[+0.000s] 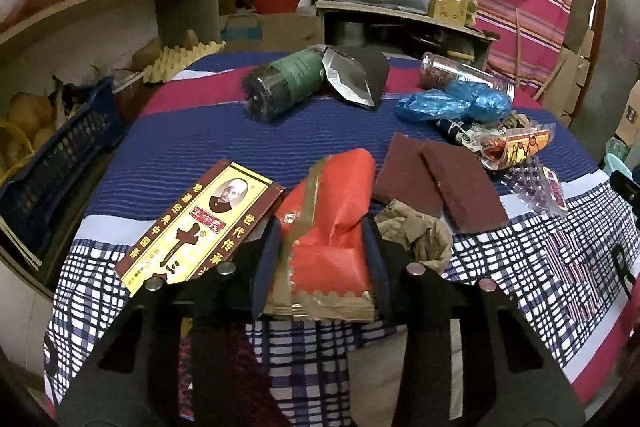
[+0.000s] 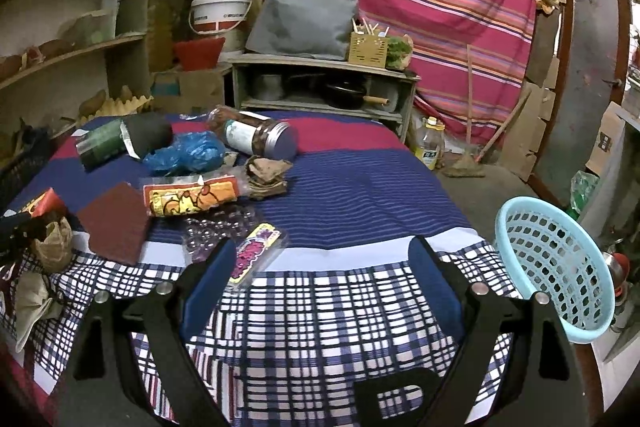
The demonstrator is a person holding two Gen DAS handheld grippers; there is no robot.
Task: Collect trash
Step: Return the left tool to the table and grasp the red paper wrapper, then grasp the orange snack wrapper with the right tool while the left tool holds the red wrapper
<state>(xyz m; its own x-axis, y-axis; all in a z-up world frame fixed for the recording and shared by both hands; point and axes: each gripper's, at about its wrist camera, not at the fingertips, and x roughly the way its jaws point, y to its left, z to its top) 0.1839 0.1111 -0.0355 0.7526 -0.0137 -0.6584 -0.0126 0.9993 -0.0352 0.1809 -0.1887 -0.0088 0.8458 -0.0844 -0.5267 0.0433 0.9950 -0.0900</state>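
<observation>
A red foil packet (image 1: 332,195) lies on the cloth-covered table (image 1: 208,147), and my left gripper (image 1: 322,243) is shut on it, with the blue pads pressing its two sides so that it buckles. Beside it are a brown-and-yellow printed box (image 1: 196,223) on the left and crumpled brown paper (image 1: 416,231) on the right. My right gripper (image 2: 322,247) stands open over the checked cloth with nothing between its fingers. A pink candy wrapper (image 2: 252,255) lies just by its left finger. A light blue basket (image 2: 560,267) stands off the table's right edge.
Farther back lie two maroon scouring pads (image 1: 436,183), a blue plastic bag (image 1: 452,101), a dark jar with a green label (image 1: 284,87), a foil pouch (image 1: 352,79), a clear jar (image 2: 256,139) and a yellow snack wrapper (image 2: 192,199). Shelves stand at the left.
</observation>
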